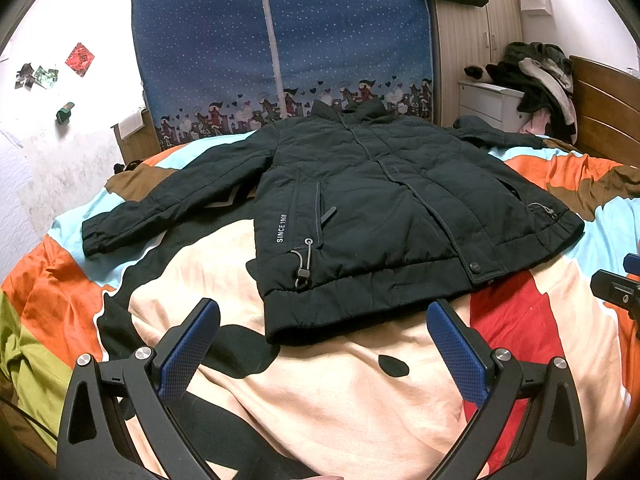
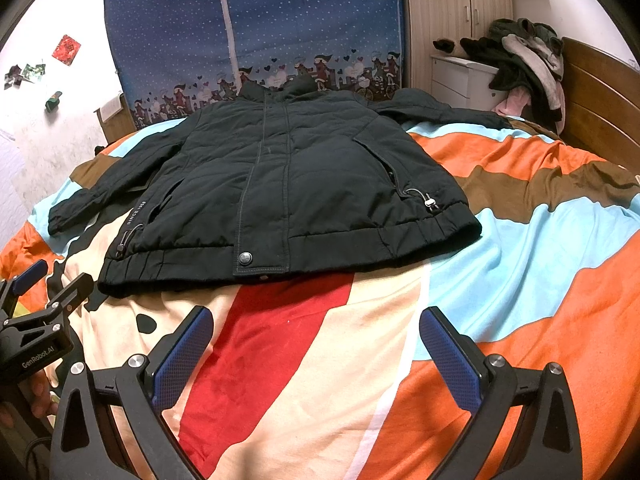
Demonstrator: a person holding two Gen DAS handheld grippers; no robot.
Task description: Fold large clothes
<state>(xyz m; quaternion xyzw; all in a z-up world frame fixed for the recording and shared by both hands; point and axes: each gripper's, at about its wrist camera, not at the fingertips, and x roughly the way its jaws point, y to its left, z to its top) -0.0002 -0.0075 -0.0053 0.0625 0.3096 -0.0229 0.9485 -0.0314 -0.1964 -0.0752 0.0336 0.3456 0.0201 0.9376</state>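
A dark padded jacket lies flat, front up and zipped, on the colourful bedspread, collar away from me, both sleeves spread out. It also shows in the right wrist view. My left gripper is open and empty, hovering just short of the jacket's hem near its left corner. My right gripper is open and empty, above the bedspread a little short of the hem's middle. The left gripper also shows at the left edge of the right wrist view.
A blue fabric wardrobe stands behind the bed. A white drawer unit with a pile of clothes is at the back right, next to the wooden headboard. A wall is on the left.
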